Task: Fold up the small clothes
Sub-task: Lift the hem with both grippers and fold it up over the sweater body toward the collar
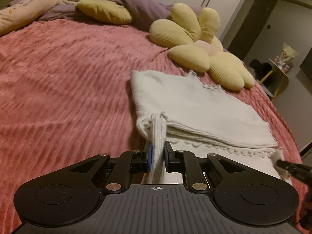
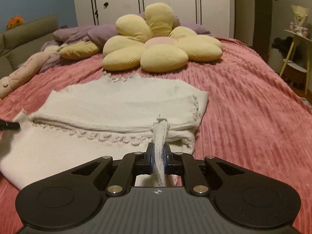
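A small white knit garment (image 1: 195, 105) lies partly folded on the pink bedspread (image 1: 68, 78), its upper layer doubled over a lacy edge. My left gripper (image 1: 157, 152) is shut on a bunched piece of the garment at its left near corner. My right gripper (image 2: 159, 153) is shut on a bunched piece of the same garment (image 2: 124, 101) at its right near corner. The tip of the right gripper shows at the right edge of the left wrist view (image 1: 292, 167). The tip of the left gripper shows at the left edge of the right wrist view (image 2: 9, 125).
A yellow flower-shaped cushion (image 2: 156, 42) lies just beyond the garment. Purple bedding (image 1: 124, 2), a yellow pillow (image 1: 105, 10) and a long pink plush (image 2: 25, 68) lie at the far left. A small side table (image 2: 298, 44) stands off the bed's right edge.
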`<state>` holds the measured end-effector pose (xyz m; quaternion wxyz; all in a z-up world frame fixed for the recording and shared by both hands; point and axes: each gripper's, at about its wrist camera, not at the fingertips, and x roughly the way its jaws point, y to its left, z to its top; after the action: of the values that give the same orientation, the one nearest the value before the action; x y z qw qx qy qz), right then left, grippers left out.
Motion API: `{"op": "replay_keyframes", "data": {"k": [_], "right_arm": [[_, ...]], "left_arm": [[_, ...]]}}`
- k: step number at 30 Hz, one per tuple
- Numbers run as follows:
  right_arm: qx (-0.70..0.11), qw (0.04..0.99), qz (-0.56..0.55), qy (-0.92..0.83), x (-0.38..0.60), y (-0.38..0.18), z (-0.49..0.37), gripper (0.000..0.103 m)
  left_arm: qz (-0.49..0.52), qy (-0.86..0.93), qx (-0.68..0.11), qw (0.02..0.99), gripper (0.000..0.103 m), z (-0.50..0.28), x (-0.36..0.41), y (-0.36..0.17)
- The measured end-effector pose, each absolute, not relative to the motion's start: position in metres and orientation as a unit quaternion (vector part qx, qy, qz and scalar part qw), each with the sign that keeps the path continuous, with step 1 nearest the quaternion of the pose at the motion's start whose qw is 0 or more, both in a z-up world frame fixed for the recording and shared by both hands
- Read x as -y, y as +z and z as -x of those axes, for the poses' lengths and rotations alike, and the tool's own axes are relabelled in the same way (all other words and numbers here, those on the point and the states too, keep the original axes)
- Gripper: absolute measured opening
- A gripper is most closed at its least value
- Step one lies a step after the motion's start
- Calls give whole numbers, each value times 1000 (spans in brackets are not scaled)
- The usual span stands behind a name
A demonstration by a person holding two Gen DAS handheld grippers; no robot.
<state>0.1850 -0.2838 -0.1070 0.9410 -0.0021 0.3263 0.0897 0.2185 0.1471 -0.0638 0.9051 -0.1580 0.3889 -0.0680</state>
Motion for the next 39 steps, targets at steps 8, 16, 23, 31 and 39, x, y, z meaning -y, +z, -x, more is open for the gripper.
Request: {"op": "replay_keyframes", "data": {"k": [8, 16, 23, 31, 39], "right_arm": [[-355, 932, 10, 65, 285, -117, -199, 10], [-303, 949, 40, 75, 280, -93, -174, 8], [-265, 959, 33, 96, 276, -65, -160, 8], [-225, 971, 31, 80, 273, -42, -186, 7], [-270, 958, 4, 94, 272, -60, -212, 7]], "left_arm": [[147, -74, -412, 896, 32, -227, -140, -78], [119, -58, -378, 916, 11, -209, -144, -58], [138, -63, -348, 925, 10, -200, -156, -32], [142, -75, -296, 942, 7, -241, -155, 4], [131, -64, -405, 903, 43, -249, -157, -58]]}}
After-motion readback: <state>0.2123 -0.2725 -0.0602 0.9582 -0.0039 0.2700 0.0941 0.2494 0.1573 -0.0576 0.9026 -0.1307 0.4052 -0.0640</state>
